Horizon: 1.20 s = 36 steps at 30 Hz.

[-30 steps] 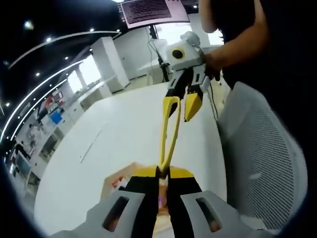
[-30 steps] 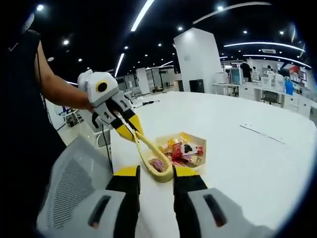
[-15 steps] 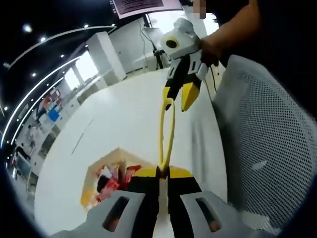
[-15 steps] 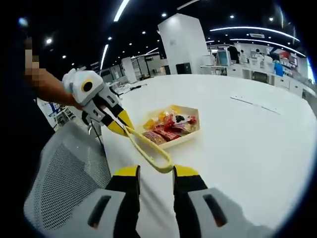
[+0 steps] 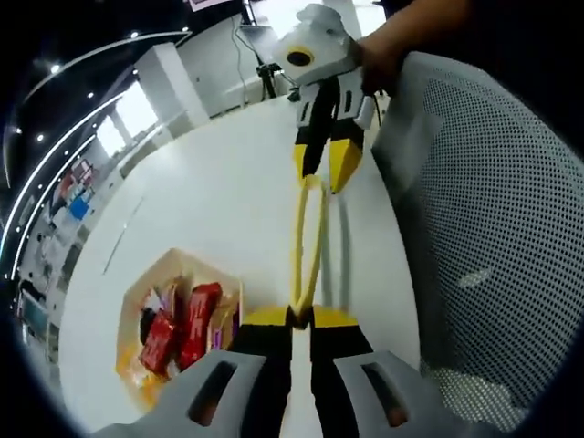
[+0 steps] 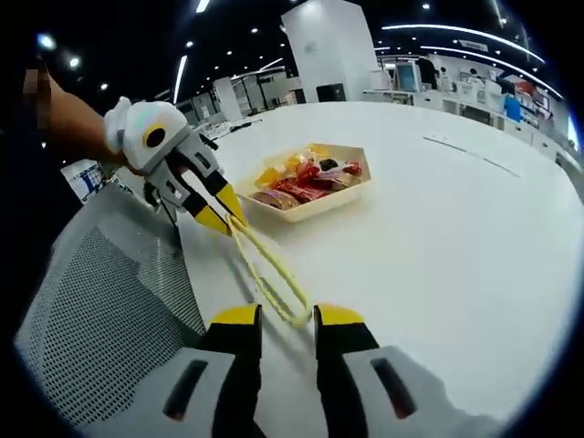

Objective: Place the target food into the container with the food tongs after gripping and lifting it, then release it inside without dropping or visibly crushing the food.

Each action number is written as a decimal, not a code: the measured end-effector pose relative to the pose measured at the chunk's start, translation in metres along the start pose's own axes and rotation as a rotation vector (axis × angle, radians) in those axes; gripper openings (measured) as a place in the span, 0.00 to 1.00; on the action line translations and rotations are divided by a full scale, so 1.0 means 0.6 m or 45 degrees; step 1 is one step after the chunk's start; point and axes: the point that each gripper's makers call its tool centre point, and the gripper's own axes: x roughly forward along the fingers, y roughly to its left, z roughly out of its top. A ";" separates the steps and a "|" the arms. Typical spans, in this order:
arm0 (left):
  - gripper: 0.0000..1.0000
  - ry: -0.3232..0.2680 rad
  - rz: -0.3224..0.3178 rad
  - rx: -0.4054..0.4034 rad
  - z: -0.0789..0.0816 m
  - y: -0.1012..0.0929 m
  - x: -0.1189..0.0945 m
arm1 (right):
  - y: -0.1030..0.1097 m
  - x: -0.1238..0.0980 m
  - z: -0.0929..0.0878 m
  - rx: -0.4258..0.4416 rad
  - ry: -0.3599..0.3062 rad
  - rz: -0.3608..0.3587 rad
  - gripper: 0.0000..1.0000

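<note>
Left fingers (image 5: 274, 321) pinch tongs (image 5: 308, 242), long axis toward right gripper (image 5: 322, 170).

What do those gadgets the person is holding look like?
Each gripper has a light grey body and two black jaws capped in yellow. The left gripper, seen in the right gripper view, has a rounded white housing with a yellow ring around a dark centre. The right gripper looks the same. Dark clothing shows beside the bare arm; no sleeve is visible.
</note>
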 end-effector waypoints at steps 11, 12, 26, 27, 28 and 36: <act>0.05 0.048 0.049 -0.161 -0.039 0.001 0.008 | -0.002 -0.001 0.015 -0.062 -0.010 -0.046 0.34; 0.07 0.045 0.052 -0.157 -0.038 0.002 0.009 | 0.002 -0.002 0.018 -0.066 -0.009 -0.045 0.34; 0.30 -0.041 0.106 -0.237 -0.018 0.013 -0.008 | -0.004 -0.047 0.139 -0.043 -0.263 -0.169 0.45; 0.31 -0.047 0.119 -0.244 -0.016 0.016 -0.011 | -0.003 -0.047 0.137 -0.031 -0.263 -0.163 0.45; 0.32 -0.054 0.117 -0.253 -0.014 0.017 -0.014 | -0.003 -0.047 0.134 -0.027 -0.259 -0.160 0.45; 0.53 -0.255 0.247 -0.406 0.030 0.045 -0.075 | -0.026 -0.071 0.127 0.026 -0.282 -0.287 0.59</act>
